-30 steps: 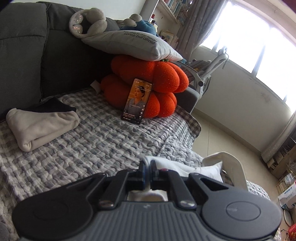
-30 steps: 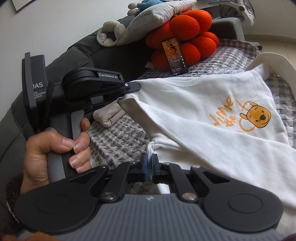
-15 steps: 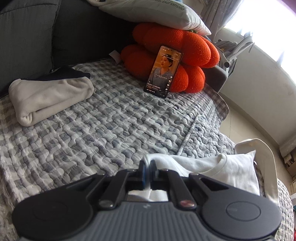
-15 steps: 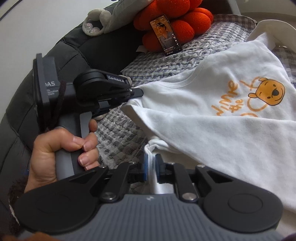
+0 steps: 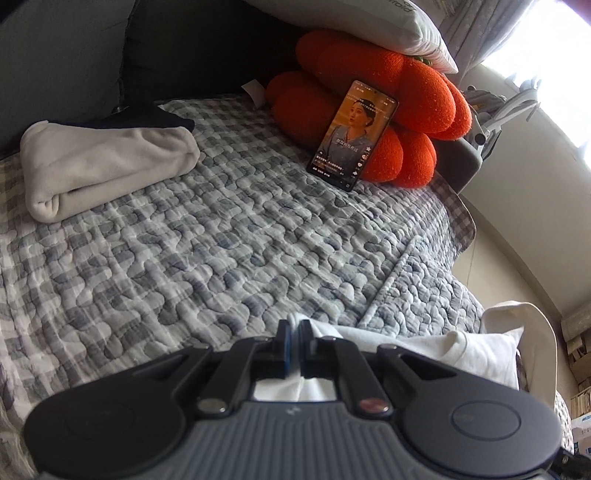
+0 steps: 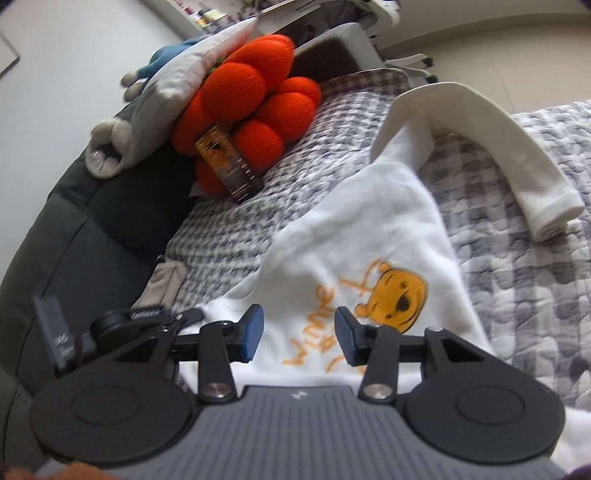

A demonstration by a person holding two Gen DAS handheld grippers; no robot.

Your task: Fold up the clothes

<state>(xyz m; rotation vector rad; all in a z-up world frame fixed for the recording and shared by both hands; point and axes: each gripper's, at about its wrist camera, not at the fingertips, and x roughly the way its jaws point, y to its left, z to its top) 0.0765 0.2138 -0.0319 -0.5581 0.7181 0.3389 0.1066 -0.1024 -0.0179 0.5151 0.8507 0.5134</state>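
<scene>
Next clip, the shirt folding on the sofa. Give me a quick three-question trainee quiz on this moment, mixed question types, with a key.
1. True or false: the left claw is shut on the white shirt.
2. The phone leans against: A) the beige folded garment B) the orange cushion C) the grey pillow
3. Fill in: the right claw, jaws opening, hangs over the shirt's ____ bear print.

Key
1. True: white fabric is pinched between its pads.
2. B
3. Orange; nothing is gripped between its pads.
</scene>
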